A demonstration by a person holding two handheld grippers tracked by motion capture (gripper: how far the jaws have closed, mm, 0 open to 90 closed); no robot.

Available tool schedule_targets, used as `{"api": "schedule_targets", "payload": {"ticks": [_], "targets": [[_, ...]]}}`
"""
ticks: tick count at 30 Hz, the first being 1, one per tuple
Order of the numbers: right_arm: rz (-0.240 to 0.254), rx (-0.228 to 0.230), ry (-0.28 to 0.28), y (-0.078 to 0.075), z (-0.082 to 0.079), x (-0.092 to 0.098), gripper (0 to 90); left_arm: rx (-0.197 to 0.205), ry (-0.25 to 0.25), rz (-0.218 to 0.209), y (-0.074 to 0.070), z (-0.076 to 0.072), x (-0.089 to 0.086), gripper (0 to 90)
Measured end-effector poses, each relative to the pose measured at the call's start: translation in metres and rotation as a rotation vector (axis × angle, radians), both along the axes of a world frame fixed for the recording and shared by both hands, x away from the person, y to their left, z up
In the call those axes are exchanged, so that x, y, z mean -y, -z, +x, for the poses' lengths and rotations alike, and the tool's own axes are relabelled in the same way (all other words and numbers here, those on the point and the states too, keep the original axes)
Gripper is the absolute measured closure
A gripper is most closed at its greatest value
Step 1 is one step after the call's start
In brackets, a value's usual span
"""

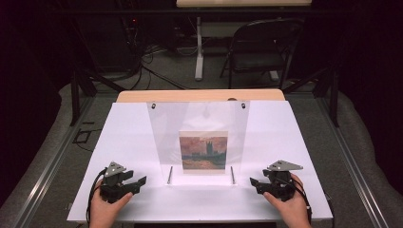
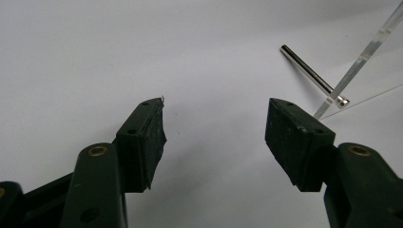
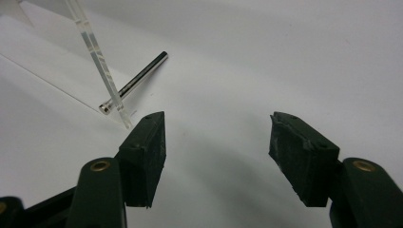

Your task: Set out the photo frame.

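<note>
Table: your white table top point(image 1: 119, 142) has a wooden strip along its far edge.
Stand: a clear plastic easel point(image 1: 164, 123) rests mid-table.
Picture: a small painting point(image 1: 203, 152) leans on its two metal pegs point(image 1: 169, 174).

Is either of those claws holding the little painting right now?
No: from above, the painting stands behind the clear panel mid-table, while the left claw and right claw rest open and empty at either side.

Matt white table top point(image 1: 285, 128), clear glossy acrylic panel point(image 1: 199, 118), shiny metal pins point(image 2: 311, 75), scuffed black tongs point(image 2: 214, 135).
</note>
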State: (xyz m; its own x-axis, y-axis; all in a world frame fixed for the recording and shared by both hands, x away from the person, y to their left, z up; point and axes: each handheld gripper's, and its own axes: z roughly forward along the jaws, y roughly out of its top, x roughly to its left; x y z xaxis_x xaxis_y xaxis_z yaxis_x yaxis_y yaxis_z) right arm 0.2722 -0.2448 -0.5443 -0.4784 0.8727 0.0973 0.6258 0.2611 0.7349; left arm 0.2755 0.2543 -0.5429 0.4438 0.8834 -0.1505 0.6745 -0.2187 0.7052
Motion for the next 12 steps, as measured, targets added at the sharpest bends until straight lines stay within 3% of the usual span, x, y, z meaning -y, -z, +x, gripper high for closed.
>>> {"api": "schedule_targets", "payload": {"ticks": [12], "targets": [[0.040, 0.000, 0.009, 0.0002, 0.0008, 0.0018, 37.5, -0.001, 0.000, -0.010, -0.0011, -0.0008, 0.0012, 38.7]]}}
